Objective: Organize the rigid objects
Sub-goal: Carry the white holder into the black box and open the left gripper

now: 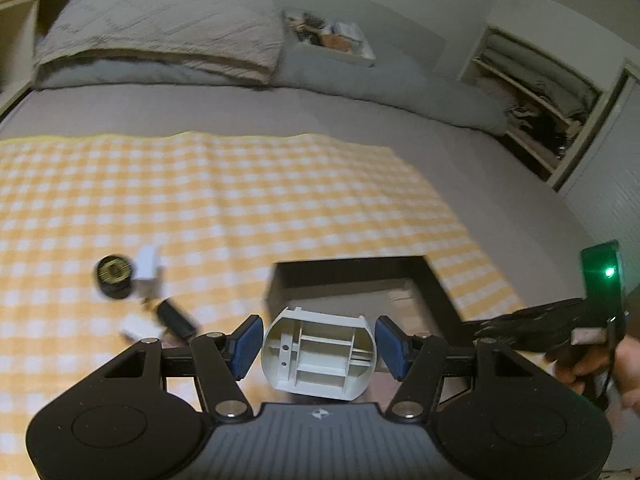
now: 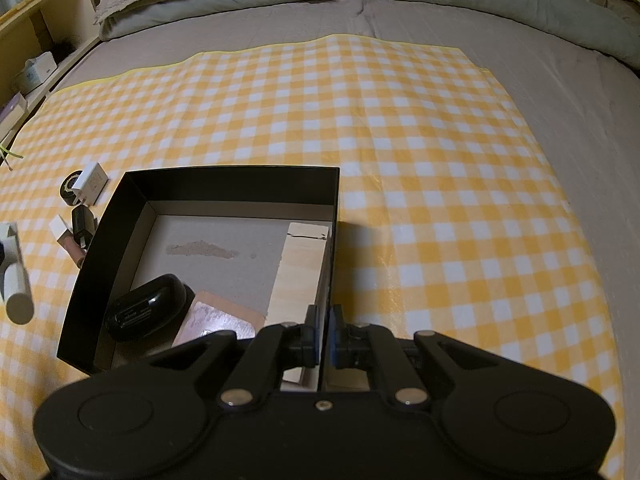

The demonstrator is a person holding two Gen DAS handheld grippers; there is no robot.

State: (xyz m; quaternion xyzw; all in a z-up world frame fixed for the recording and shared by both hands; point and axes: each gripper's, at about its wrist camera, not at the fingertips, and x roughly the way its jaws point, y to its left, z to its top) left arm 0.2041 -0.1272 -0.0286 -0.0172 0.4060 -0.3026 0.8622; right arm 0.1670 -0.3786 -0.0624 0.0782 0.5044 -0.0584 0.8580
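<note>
— Held between the left gripper (image 1: 319, 347) pads is a white plastic part (image 1: 319, 354), above the black box (image 2: 224, 184).
— And the box wall is clamped by the right gripper (image 2: 323, 334).

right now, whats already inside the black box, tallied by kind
black oval case: 1
wooden block: 1
pinkish board: 1
total: 3
</note>
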